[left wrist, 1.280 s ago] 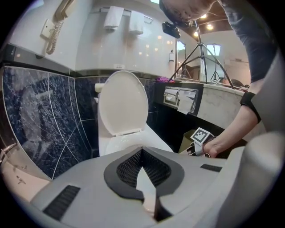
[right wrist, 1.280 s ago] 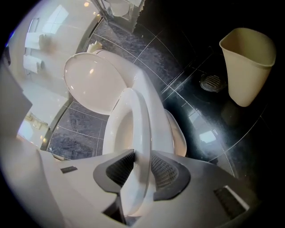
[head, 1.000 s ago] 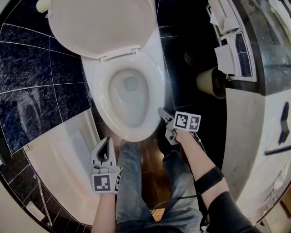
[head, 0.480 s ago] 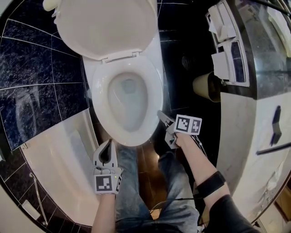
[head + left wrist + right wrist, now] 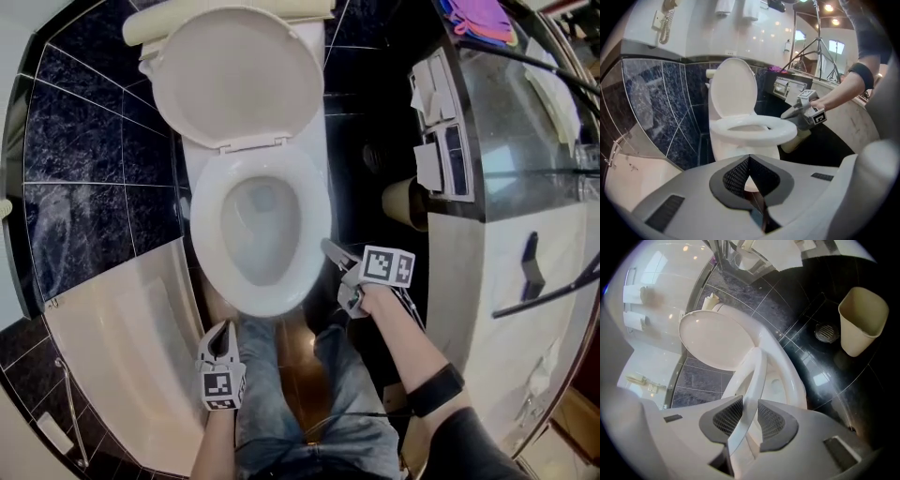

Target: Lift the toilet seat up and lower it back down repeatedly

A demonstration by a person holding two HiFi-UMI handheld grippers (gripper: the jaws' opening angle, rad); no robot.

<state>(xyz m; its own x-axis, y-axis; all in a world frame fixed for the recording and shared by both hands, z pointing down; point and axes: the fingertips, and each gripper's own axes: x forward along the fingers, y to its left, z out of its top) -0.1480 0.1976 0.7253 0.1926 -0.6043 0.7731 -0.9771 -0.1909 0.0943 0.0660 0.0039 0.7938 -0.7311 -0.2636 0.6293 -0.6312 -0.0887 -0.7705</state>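
- your right claw [image 5: 750, 405] is clamped on the toilet seat [image 5: 759, 137]. the seat's right edge runs between the two pads, which stand about half apart and both press on it.
- the seat is lifted a little off the bowl [image 5: 726, 151]. the right gripper view shows its rim standing clear of the bowl's rim, and its far end is at the hinge.
- the lid [image 5: 239, 75] stands upright at the far side of the toilet.
- your left claw [image 5: 750, 158] has its jaws closed tip to tip, with nothing in them. it hangs near you in front of the bowl, just left of your legs [image 5: 281, 394], and is apart from the toilet.
- a cream waste bin [image 5: 862, 319] stands on the dark floor [image 5: 820, 357] to the right of the toilet. a white bathtub [image 5: 112, 309] lies to the left.
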